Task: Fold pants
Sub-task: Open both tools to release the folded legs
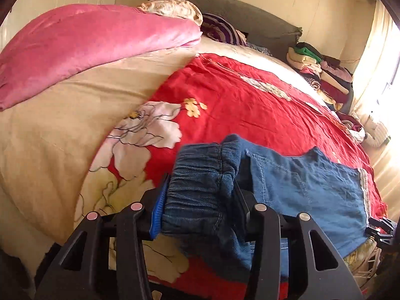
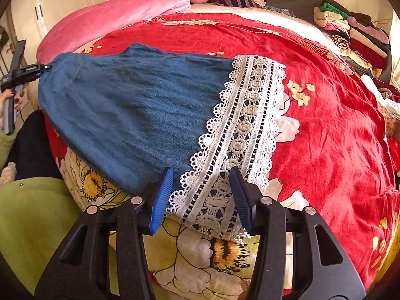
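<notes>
We hold the blue pants (image 2: 130, 105) stretched just over the red floral bedspread (image 2: 312, 115), so they hang flat for folding. Our left gripper (image 1: 200, 197) clamps the bunched elastic waistband (image 1: 200, 175); our right gripper (image 2: 202, 195) grips the lace hem (image 2: 240, 130), its jaws set fairly wide around the cloth.

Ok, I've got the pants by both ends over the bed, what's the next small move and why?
Probably swing the right gripper toward the left gripper, bringing the lace hem over to the waistband. The left gripper is clamped on the waistband and the right one on the hem, with the pants stretched flat between them over the bedspread, so a half fold looks ready.
</notes>
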The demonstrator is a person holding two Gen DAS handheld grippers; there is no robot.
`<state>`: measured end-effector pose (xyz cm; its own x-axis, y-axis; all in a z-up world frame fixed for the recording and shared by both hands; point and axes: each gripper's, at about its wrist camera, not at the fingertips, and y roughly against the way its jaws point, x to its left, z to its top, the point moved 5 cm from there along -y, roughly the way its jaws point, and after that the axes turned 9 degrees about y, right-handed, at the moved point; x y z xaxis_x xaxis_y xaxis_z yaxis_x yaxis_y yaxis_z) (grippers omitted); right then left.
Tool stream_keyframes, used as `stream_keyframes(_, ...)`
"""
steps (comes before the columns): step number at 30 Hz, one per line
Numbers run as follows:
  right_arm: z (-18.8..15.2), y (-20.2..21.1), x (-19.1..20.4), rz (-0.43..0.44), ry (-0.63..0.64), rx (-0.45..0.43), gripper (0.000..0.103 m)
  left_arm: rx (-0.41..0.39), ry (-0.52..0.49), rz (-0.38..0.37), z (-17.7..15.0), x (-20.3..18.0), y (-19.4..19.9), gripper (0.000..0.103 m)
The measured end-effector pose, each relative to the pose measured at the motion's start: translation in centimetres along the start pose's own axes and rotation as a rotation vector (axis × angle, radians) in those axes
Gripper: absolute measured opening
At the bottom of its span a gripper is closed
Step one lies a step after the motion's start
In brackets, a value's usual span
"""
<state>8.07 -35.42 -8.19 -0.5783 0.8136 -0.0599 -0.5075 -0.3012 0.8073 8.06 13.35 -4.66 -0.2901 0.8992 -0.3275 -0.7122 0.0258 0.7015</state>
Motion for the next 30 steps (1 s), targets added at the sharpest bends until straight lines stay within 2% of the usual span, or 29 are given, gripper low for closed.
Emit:
stream_keyframes(3,0.0,-0.3,0.1,-0.011,0.008,0.008,0.041,0.053,-0.004,0.028,-0.8,0.5,-2.0,0.052)
stream_keyframes(5,0.0,-0.2,0.1,-0.013,0.012,0.007,0.042,0.046,0.031,0.002,-0.9,0.8,-1.6,0.056)
stream_keyframes(7,0.1,0.4,0.2,-0.007,0.013,-0.001,0.044,0.001,0.020,0.027,-0.5,0.9,0.1,0.067)
stream_keyframes(9,0.5,1.7,0.2,-0.002,0.011,-0.047,0.044,-0.079,-0.031,0.064,0.1,0.1,2.5,0.069)
stream_keyframes(10,0.8,2.5,0.2,0.003,0.010,-0.078,0.044,-0.121,-0.056,0.084,0.4,-0.6,3.7,0.079)
stream_keyframes(12,1.3,3.4,0.3,-0.006,0.011,-0.113,0.044,-0.150,-0.097,0.036,0.2,-2.9,5.3,0.080)
stream_keyframes(14,1.6,3.6,0.9,0.013,0.023,-0.119,0.044,-0.126,-0.135,-0.048,-0.6,-5.7,5.5,0.080)
stream_keyframes(16,1.7,2.9,2.0,0.034,0.052,-0.098,0.044,-0.035,-0.231,-0.162,-3.1,-10.4,4.4,0.080)
stream_keyframes(20,0.6,1.3,2.4,0.035,0.031,-0.025,0.044,0.130,-0.366,-0.251,-8.0,-16.0,0.8,0.080)
stream_keyframes(22,-0.4,0.5,2.1,0.031,0.003,0.009,0.044,0.179,-0.425,-0.228,-9.9,-17.1,-0.8,0.080)
stream_keyframes(25,-1.2,0.2,1.8,0.038,-0.026,-0.005,0.044,0.244,-0.457,-0.184,-11.9,-16.8,-3.1,0.080)
stream_keyframes(28,-1.0,0.2,2.0,0.034,-0.014,0.002,0.045,0.233,-0.479,-0.175,-12.4,-16.8,-3.4,0.080)
stream_keyframes(30,-0.5,1.0,1.5,0.047,-0.046,-0.023,0.045,0.234,-0.462,-0.199,-11.8,-16.9,-2.9,0.080)
